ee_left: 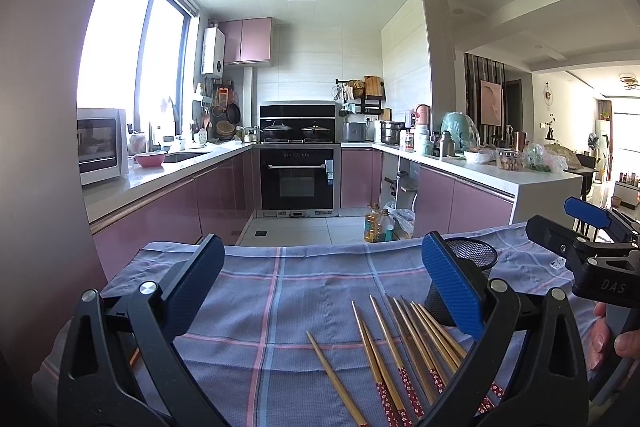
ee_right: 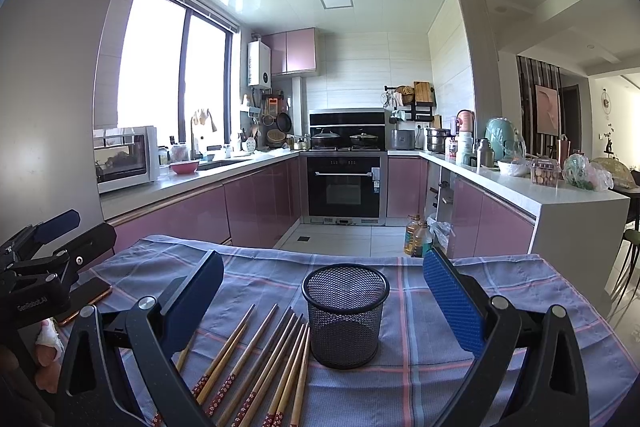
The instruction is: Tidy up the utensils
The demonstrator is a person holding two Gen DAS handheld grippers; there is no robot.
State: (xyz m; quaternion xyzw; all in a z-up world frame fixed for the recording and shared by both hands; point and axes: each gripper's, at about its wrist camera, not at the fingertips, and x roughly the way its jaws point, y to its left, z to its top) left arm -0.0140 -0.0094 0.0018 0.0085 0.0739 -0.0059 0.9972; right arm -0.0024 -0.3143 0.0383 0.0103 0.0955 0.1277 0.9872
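Several bamboo chopsticks (ee_left: 400, 359) with red patterned ends lie side by side on a blue plaid cloth (ee_left: 280, 291). They also show in the right wrist view (ee_right: 260, 359). A black mesh cup (ee_right: 345, 315) stands upright and empty just right of them; in the left wrist view the cup (ee_left: 472, 259) is partly hidden behind a finger. My left gripper (ee_left: 324, 291) is open and empty above the cloth, left of the chopsticks. My right gripper (ee_right: 324, 303) is open and empty, with the cup between its fingers' line of sight.
A phone (ee_right: 86, 297) lies at the cloth's left edge. The other gripper shows at the side of each view (ee_left: 588, 239) (ee_right: 44, 247). Beyond the table are oil bottles (ee_right: 416, 237) on the floor, pink cabinets, an oven and crowded counters.
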